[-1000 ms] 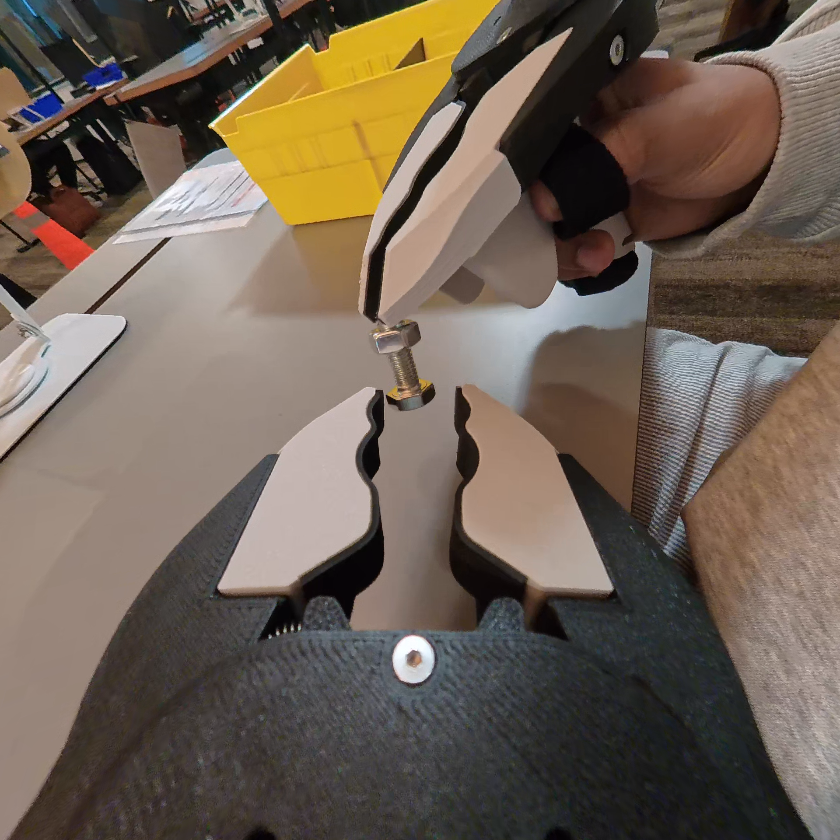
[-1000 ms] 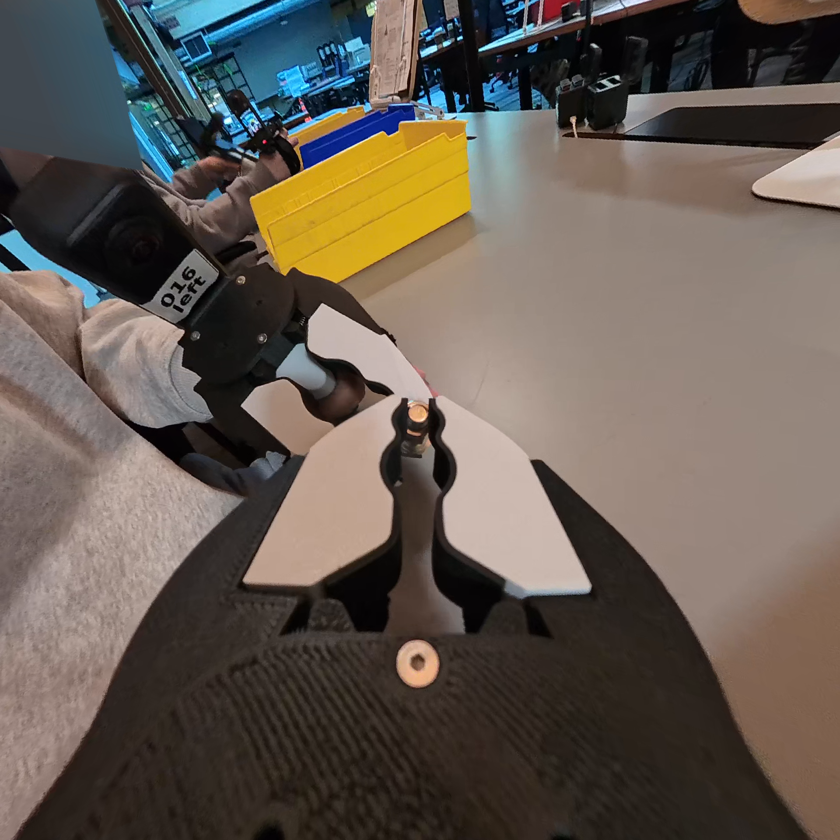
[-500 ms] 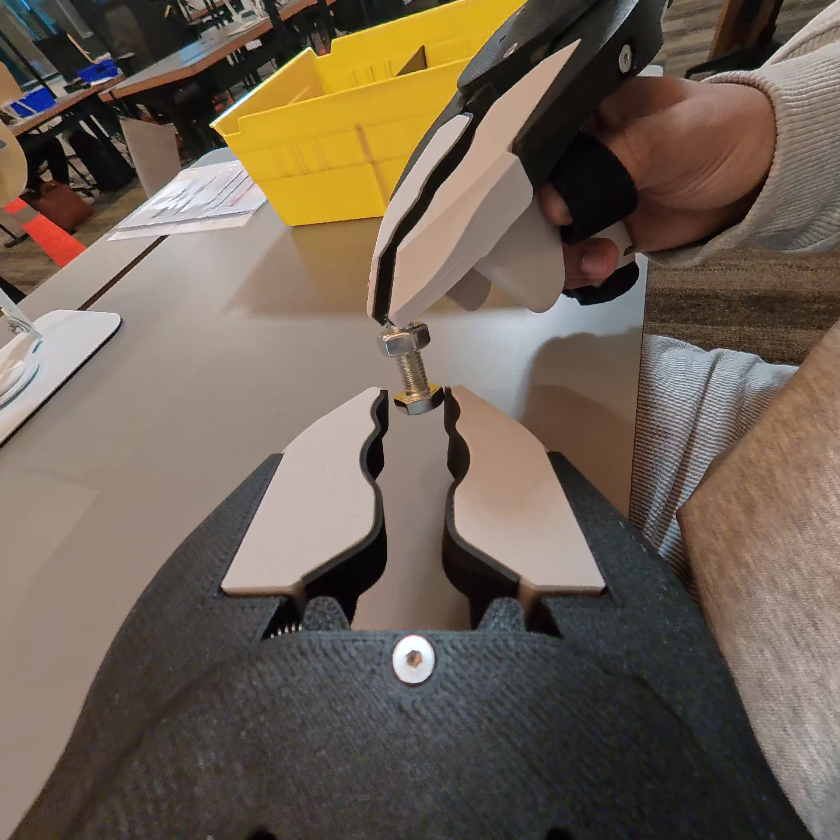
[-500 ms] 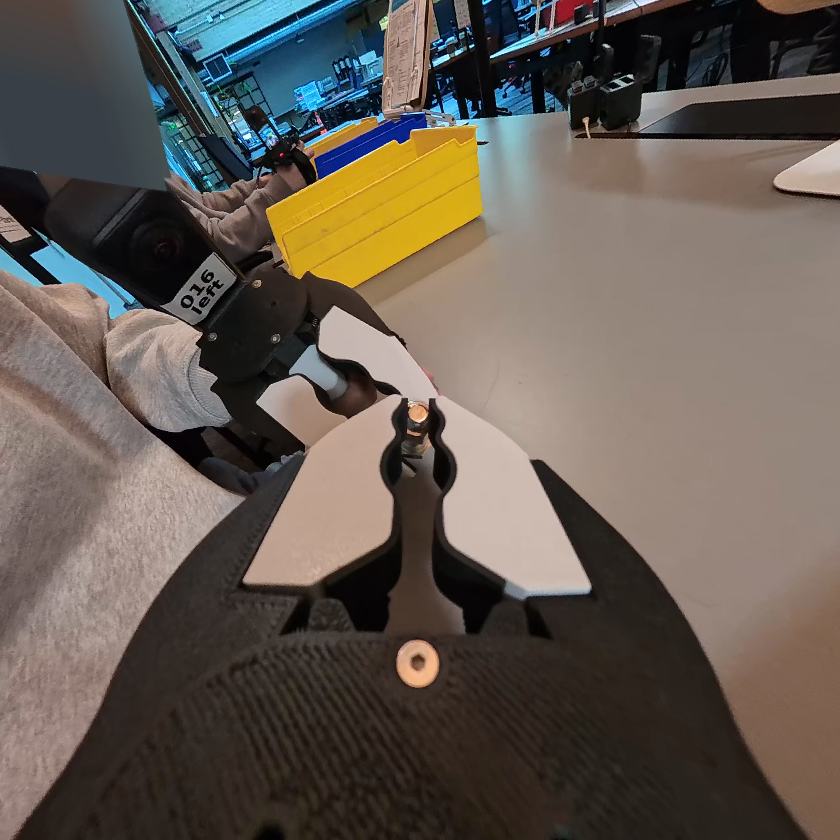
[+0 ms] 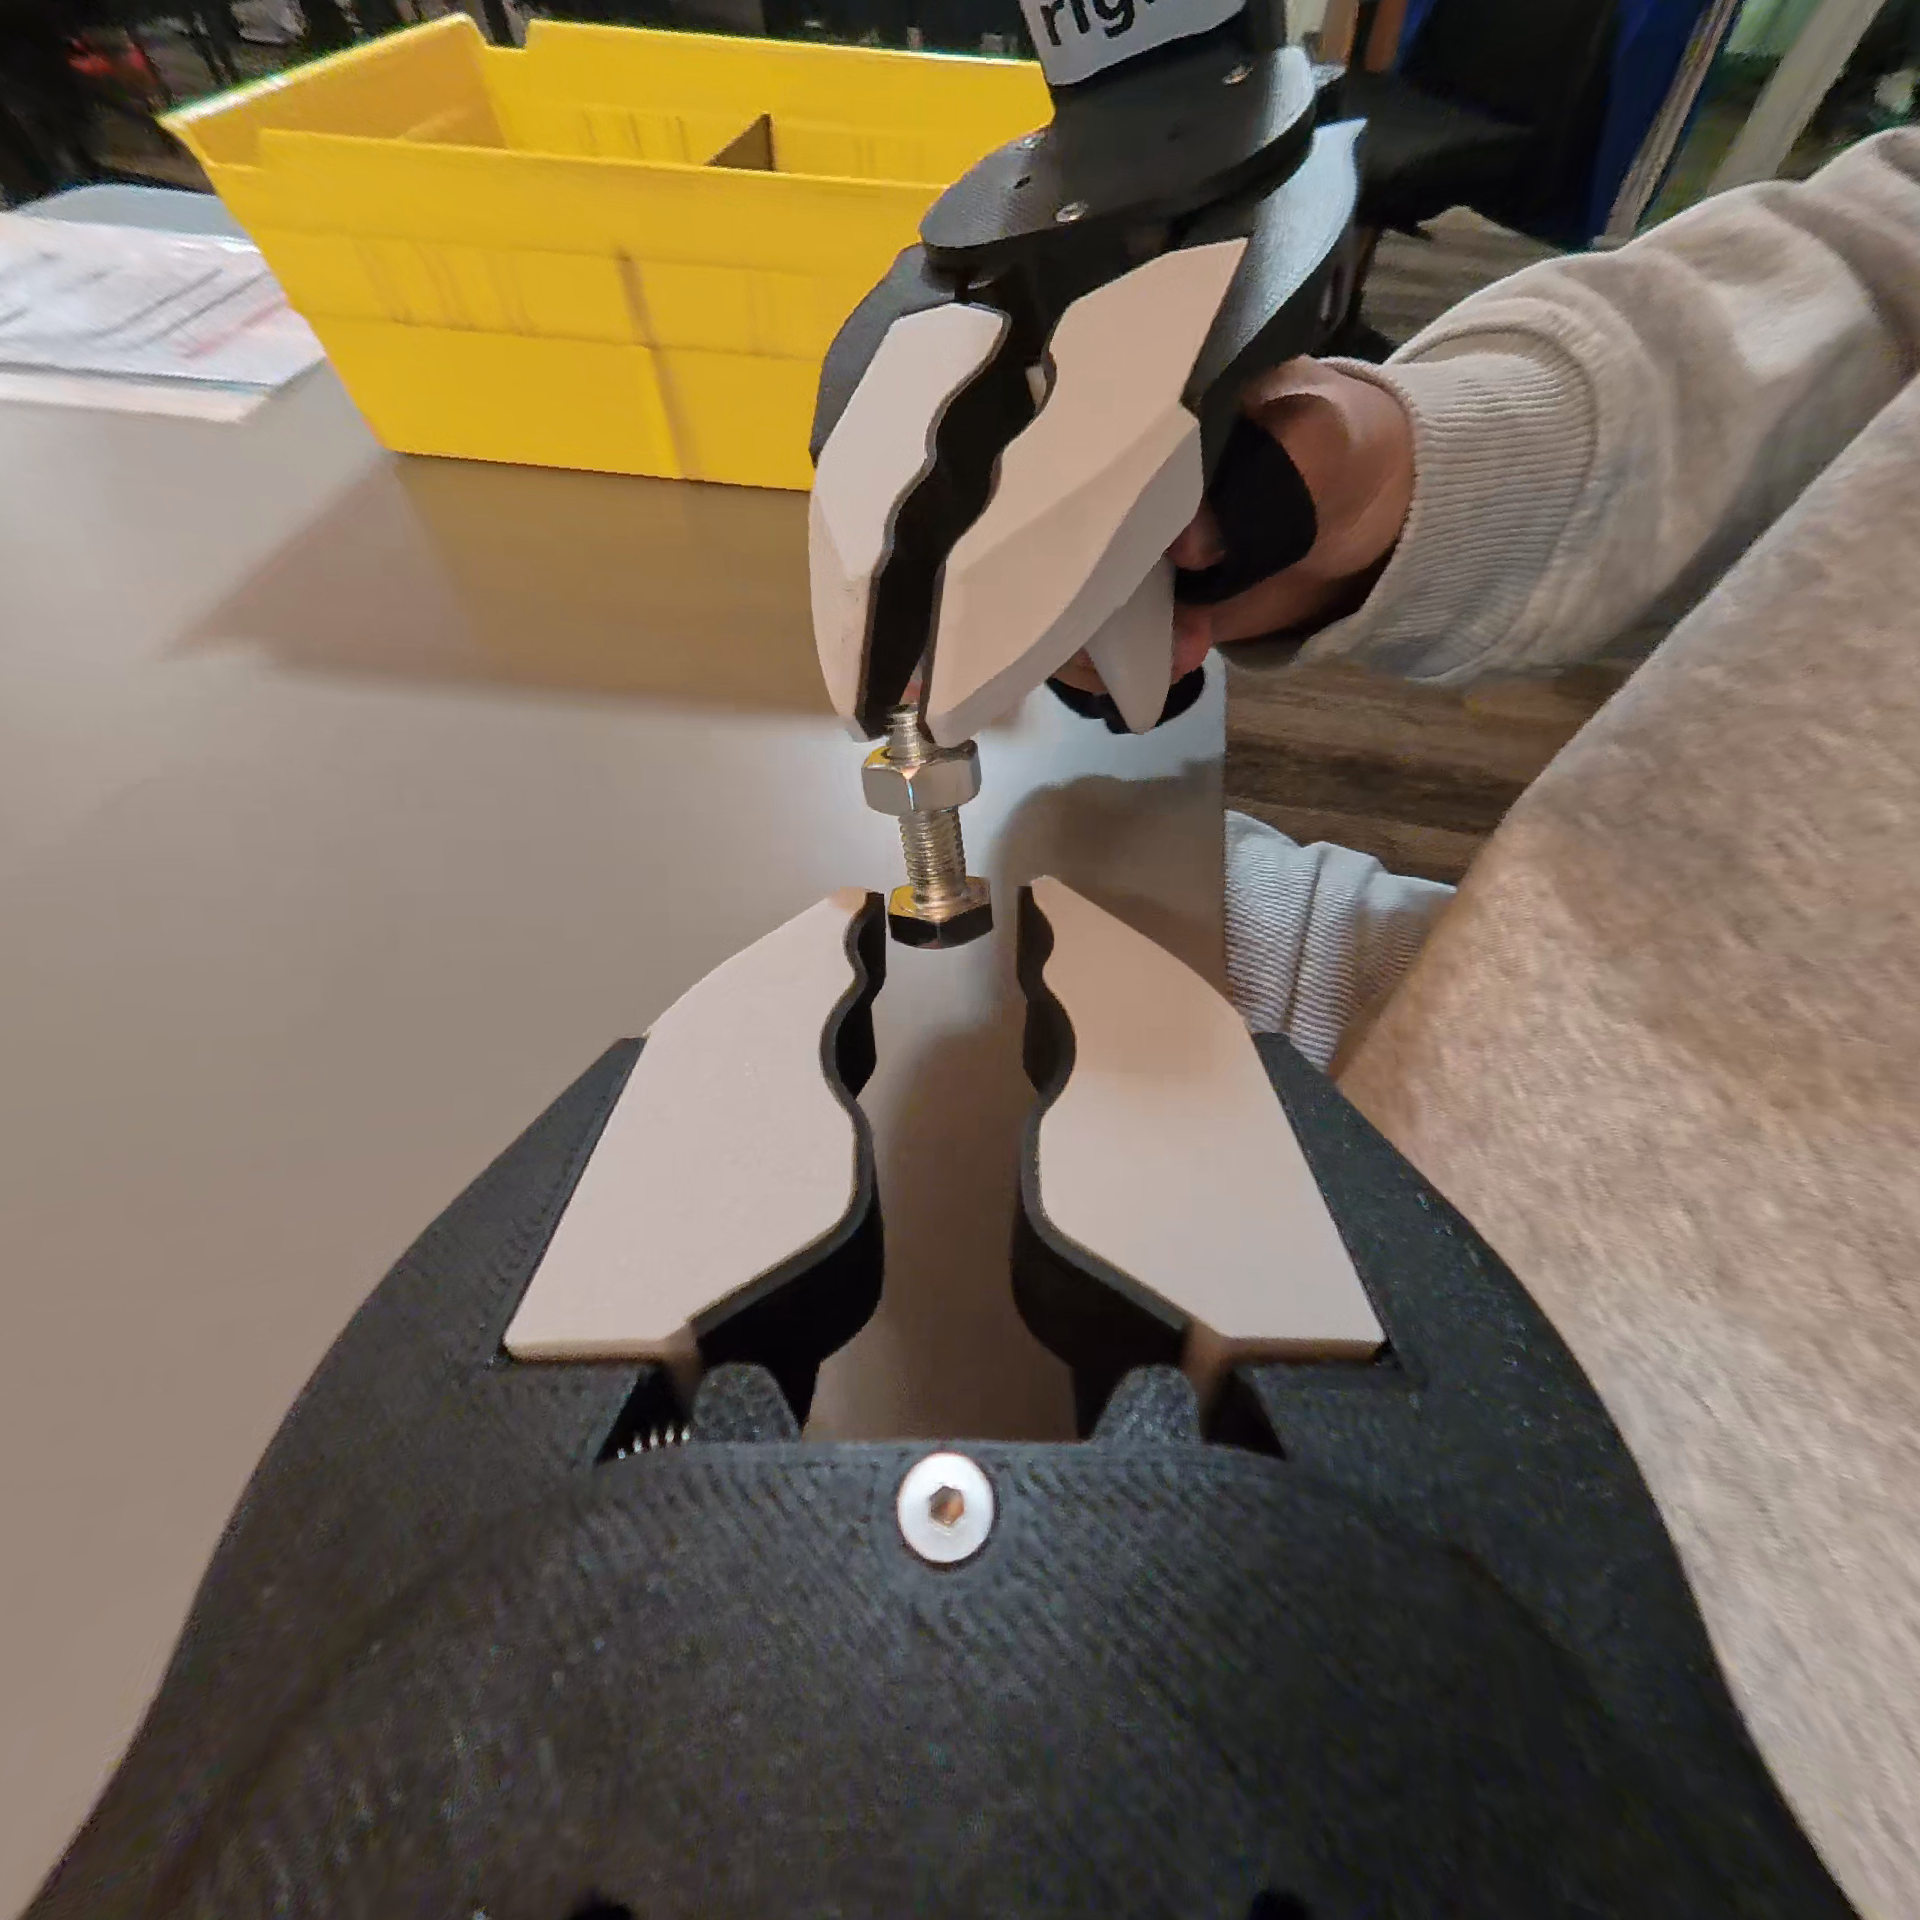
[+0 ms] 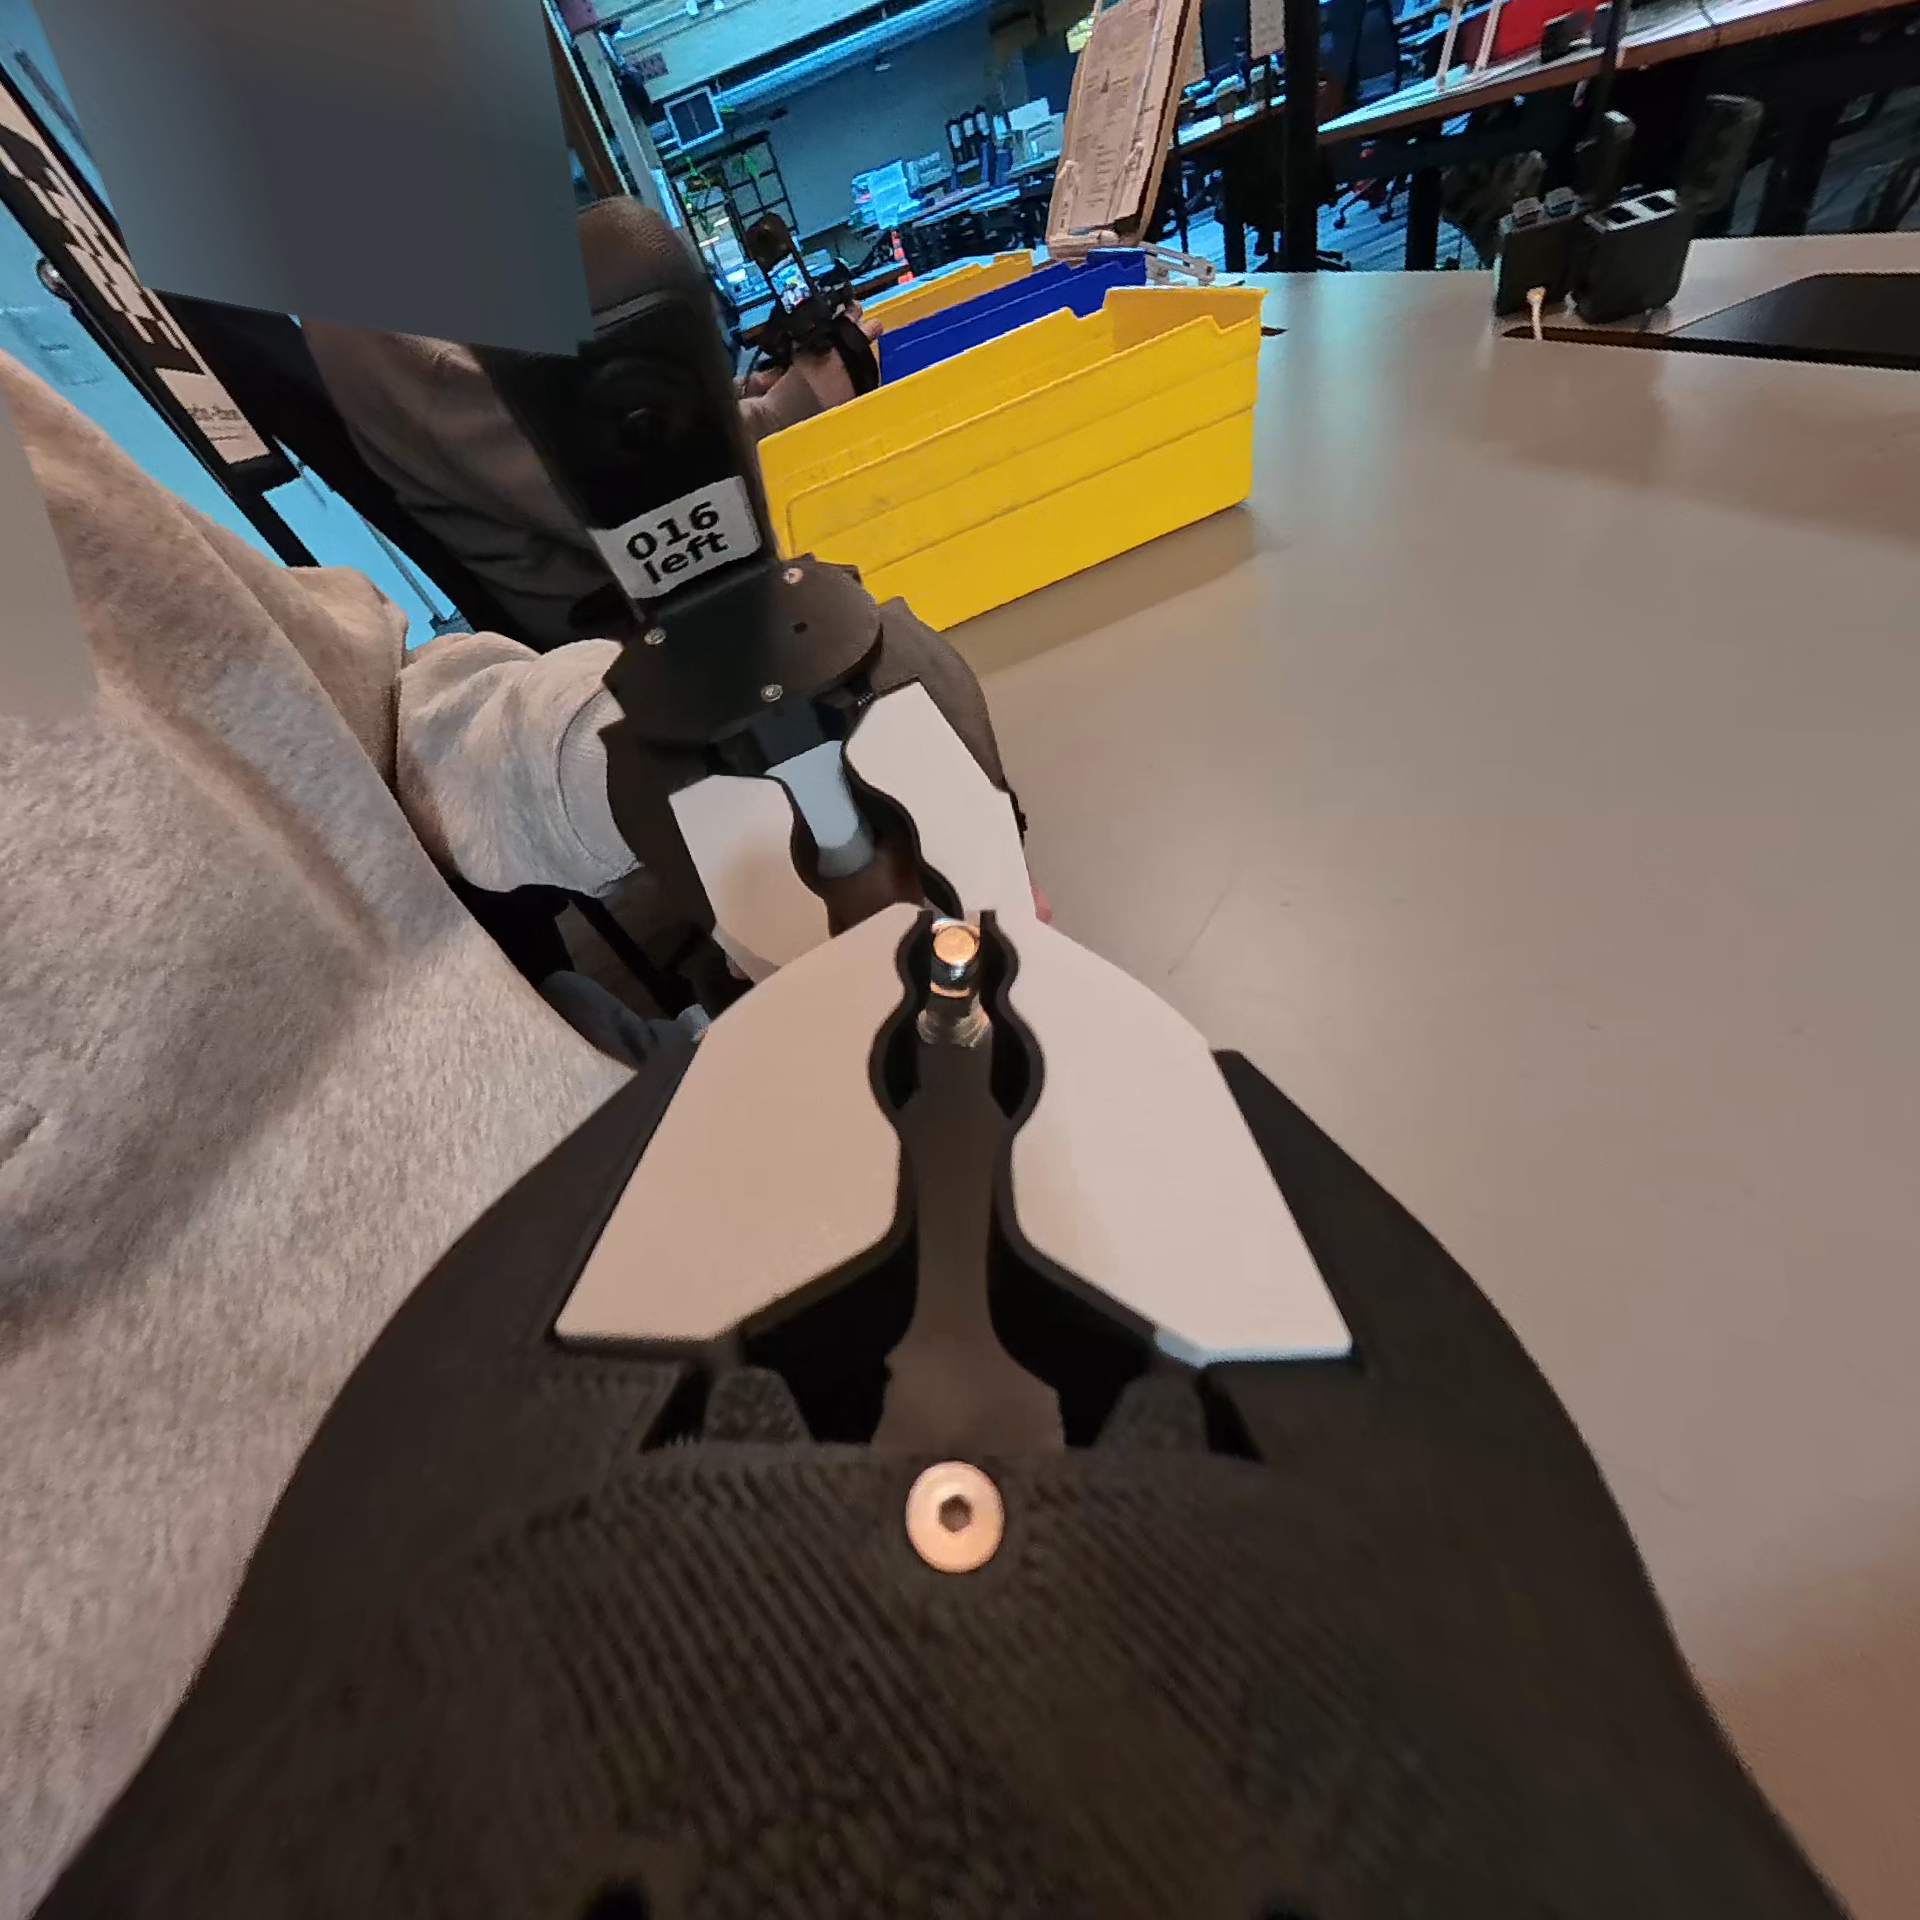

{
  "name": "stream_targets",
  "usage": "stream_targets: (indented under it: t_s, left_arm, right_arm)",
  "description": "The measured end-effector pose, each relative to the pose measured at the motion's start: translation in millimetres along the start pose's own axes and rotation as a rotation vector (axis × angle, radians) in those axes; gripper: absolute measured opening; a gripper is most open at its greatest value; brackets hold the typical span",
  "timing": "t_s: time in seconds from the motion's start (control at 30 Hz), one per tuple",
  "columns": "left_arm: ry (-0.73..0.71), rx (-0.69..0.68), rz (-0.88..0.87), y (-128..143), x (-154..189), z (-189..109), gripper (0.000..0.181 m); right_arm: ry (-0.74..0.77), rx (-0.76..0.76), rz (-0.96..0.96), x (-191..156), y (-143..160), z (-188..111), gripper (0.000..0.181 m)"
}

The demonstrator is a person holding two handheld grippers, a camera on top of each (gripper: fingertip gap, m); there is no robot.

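A steel bolt [image 5: 932, 836] hangs thread end up, with a hex nut [image 5: 920, 781] on its thread and its hex head [image 5: 940, 916] at the bottom. My right gripper [image 5: 906, 717] points down and is shut on the top of the thread, just above the nut. In the right wrist view the bolt [image 6: 954, 951] sits pinched between that gripper's fingertips [image 6: 956, 927]. My left gripper [image 5: 951, 906] is open, its tips on either side of the bolt head. The left tip is close to the head and a gap shows on the right. Its black body [image 6: 727, 644] faces the right wrist camera.
A yellow bin [image 5: 582, 312] stands on the grey table [image 5: 312, 831] behind the bolt; it also shows in the right wrist view [image 6: 1039, 478], with a blue bin [image 6: 997, 307] behind. Papers [image 5: 125, 301] lie far left. Grey sleeves [image 5: 1662, 935] fill the right side. Both grippers' tips are close together, under 4 cm apart.
My right gripper has turned about the bolt, now showing both fingers front-on, and a bit of thread shows above the nut. My left gripper's jaws narrowed slightly around the bolt head.
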State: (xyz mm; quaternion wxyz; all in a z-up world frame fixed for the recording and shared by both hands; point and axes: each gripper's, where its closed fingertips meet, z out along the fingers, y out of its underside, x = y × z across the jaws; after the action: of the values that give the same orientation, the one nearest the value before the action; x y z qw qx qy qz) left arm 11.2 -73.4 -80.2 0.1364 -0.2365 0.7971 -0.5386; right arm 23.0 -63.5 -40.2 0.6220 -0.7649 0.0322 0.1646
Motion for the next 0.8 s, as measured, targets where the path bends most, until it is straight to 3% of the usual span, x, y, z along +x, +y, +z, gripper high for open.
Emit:
stream_targets:
  t_s: [0.03, 0.8]
  left_arm:
    - [0.024, -0.001, -0.012, 0.3, 2.3, -0.3, 0.027]
    - [0.062, 0.048, -0.048, -5.8, 5.6, -2.8, 0.022]
  right_arm:
    - [-0.011, -0.003, -0.008, -1.5, 0.3, 0.0, 0.009]
    - [-0.039, 0.011, -0.044, -8.6, -1.8, 0.2, 0.009]
